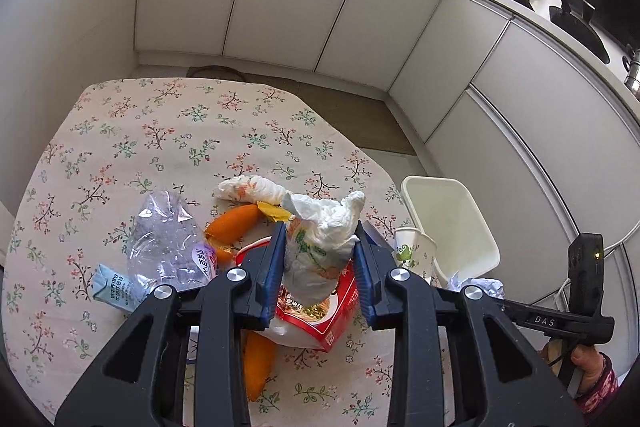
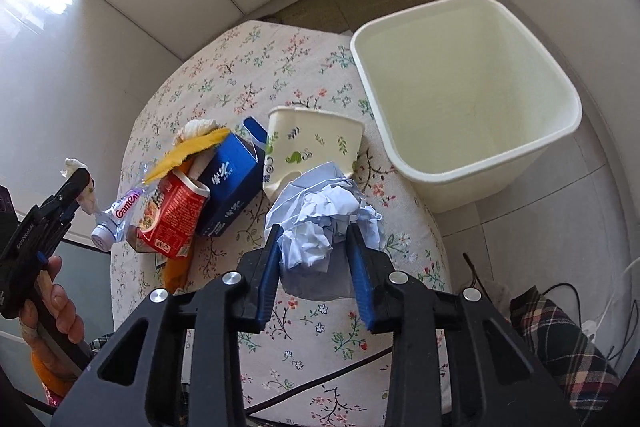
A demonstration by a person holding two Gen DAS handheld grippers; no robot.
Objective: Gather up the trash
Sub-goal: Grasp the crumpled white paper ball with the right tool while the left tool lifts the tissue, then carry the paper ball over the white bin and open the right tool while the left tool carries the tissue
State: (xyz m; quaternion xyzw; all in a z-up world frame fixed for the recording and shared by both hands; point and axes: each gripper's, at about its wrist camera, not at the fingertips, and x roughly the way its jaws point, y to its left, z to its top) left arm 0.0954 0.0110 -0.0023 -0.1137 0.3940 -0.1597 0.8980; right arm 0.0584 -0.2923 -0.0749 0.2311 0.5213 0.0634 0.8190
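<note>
both grippers are gripping trash above the flowered table (image 2: 304,311).
the left gripper (image 1: 320,247) is clenching a crumpled napkin (image 1: 324,231); the right gripper (image 2: 314,247) is squeezing a wad of paper (image 2: 320,223) beside the paper cup (image 2: 312,143), near the empty bin (image 2: 560,123).

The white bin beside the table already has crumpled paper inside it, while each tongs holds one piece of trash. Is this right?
Not quite. The right wrist view shows the white bin empty. The crumpled paper is between the right tongs; the left tongs hold a tissue wad.
</note>
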